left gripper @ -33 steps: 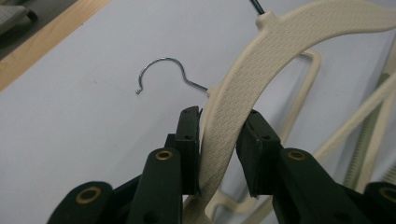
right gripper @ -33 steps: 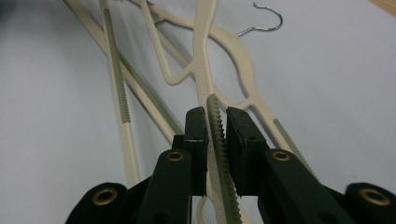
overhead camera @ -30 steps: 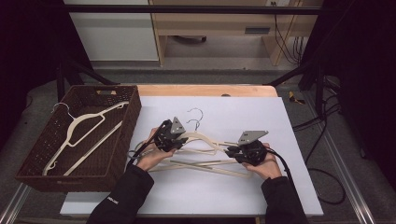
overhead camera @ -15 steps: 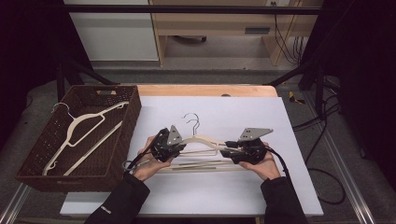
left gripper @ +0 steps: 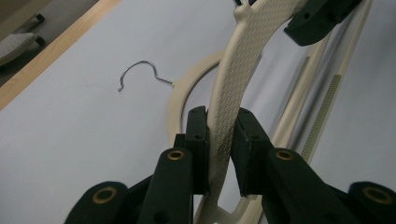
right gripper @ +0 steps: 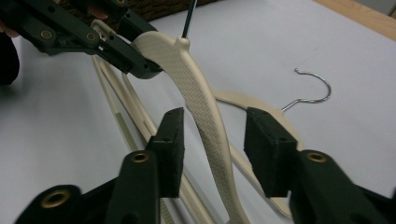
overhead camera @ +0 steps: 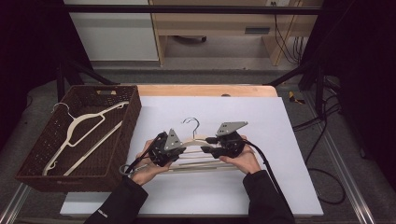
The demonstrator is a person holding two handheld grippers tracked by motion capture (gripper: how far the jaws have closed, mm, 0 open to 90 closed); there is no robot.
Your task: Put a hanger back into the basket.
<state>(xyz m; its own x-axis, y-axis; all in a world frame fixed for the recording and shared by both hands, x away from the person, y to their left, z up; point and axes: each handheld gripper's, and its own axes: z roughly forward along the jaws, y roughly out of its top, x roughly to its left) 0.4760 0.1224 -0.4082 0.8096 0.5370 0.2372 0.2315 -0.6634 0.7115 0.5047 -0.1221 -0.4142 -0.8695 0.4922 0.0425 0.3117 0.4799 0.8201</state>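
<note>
Since half a second ago both hands have drawn nearer the person's side of the worktop (overhead camera: 289, 154), carrying the top hanger (left gripper: 233, 93) with them. The left tongs (left gripper: 219, 140) pinch its textured arm, while the right tongs (right gripper: 212, 140) now stand spread around the other arm without touching. That suggests the left is taking it alone, perhaps towards the basket (overhead camera: 28, 168), where another hanger (overhead camera: 84, 130) lies. A second hanger (right gripper: 261, 107) rests flat on the worktop beneath.

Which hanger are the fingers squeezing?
The textured cream hanger lifted off the table: the left gripper pinches its arm. Another hanger lies flat beneath; one more rests in the basket.
</note>
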